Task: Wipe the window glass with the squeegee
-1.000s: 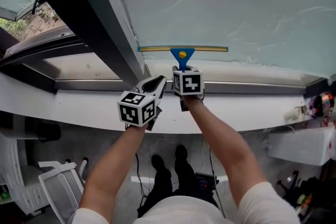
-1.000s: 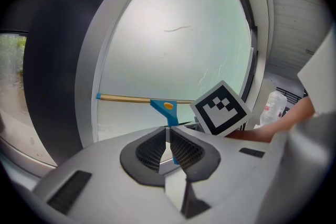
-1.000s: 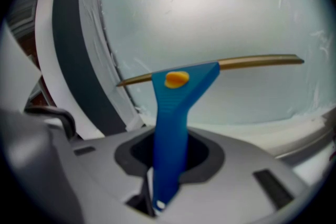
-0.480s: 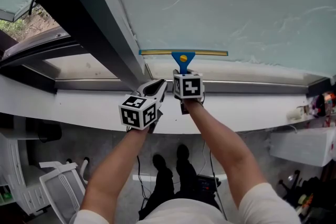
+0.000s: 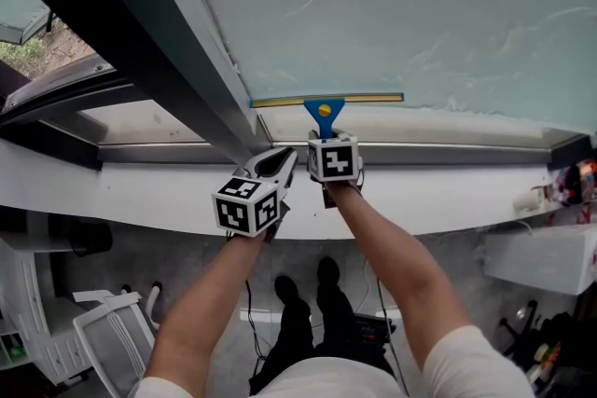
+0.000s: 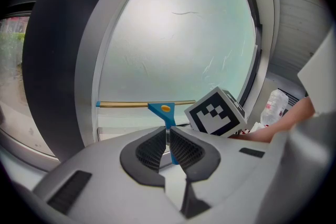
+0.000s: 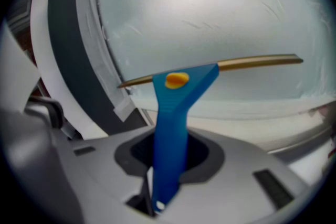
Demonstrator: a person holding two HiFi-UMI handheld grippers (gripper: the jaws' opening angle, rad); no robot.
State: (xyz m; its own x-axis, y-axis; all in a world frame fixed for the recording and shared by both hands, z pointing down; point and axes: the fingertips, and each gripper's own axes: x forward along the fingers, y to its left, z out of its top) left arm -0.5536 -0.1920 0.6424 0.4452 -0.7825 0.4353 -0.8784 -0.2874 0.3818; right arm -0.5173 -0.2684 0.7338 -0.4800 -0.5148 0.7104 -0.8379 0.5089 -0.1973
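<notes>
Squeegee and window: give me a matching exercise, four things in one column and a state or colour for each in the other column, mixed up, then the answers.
Things:
1. left claw
2. right claw
3. squeegee
4. window glass

States or colours:
A. blue, with a yellowish blade bar
B. pale and streaked
C. shut, holding nothing
D. shut, gripping something

Pairs: 1-C, 2-D, 3-A, 4-B
</notes>
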